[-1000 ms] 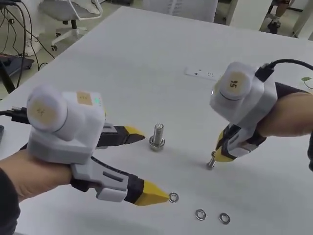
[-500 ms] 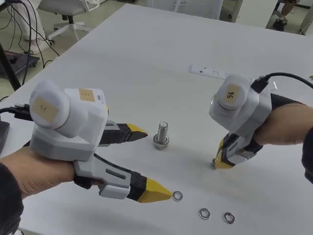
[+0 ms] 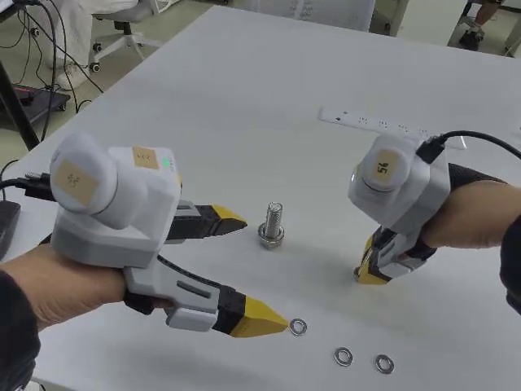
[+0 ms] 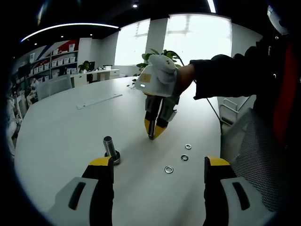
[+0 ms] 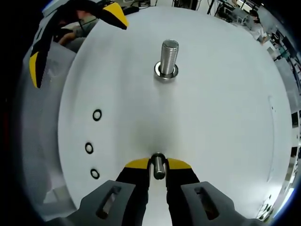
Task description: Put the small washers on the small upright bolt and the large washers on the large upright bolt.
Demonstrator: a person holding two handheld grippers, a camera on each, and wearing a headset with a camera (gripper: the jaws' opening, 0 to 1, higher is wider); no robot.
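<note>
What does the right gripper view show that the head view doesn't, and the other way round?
Right gripper view: the small bolt clamped in the jaws of the right hand-held gripper. Head view: the left hand-held gripper whole, jaws wide open, and an office chair past the table. Both: the large bolt standing upright and three loose washers lying on the table.

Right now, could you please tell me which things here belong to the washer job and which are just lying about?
Job: large bolt, upright; small bolt, clamped in the right gripper; three loose washers; left gripper, open.
Lying about: power strip; office chair.
</note>
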